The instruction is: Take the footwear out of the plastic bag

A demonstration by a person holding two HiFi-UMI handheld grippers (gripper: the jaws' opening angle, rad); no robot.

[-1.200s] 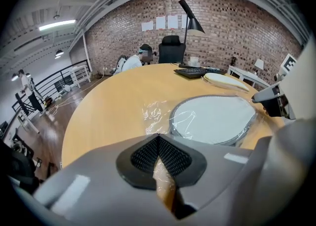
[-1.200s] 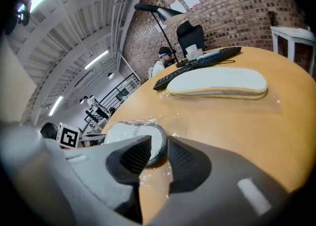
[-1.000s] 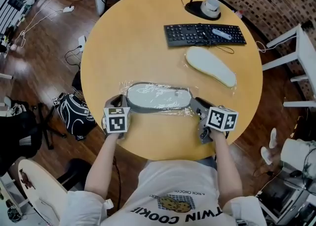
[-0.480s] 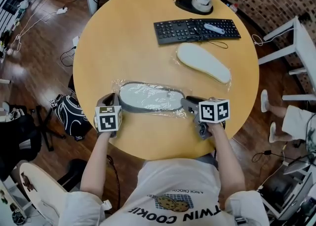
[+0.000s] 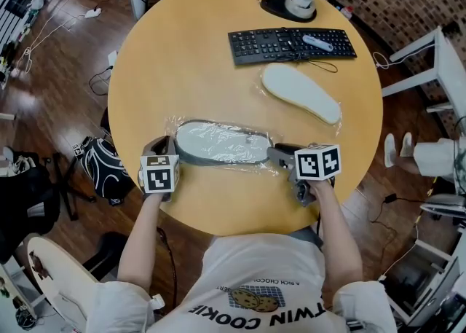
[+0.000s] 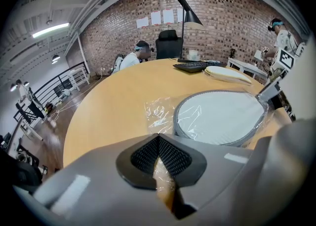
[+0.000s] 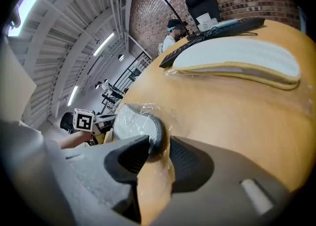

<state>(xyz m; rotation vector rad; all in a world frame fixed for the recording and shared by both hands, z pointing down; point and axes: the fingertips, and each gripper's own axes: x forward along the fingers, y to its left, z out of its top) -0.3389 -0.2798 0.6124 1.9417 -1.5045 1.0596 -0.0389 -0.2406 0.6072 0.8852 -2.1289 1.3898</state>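
Opening right hand-held gripper (image 7: 157,152) — slipper (image 7: 134,123) between

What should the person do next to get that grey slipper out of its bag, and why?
Probably close the right gripper on the near end of the grey slipper. Its jaws have just been opening and stand apart, with that film-covered end between them. The left gripper is shut on the plastic bag at the other end, so a pull apart could follow.

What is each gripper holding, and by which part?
The left gripper pinches the plastic bag by its edge. The right gripper grips nothing: its jaws have just been opening, with the end of the bagged slipper between them.
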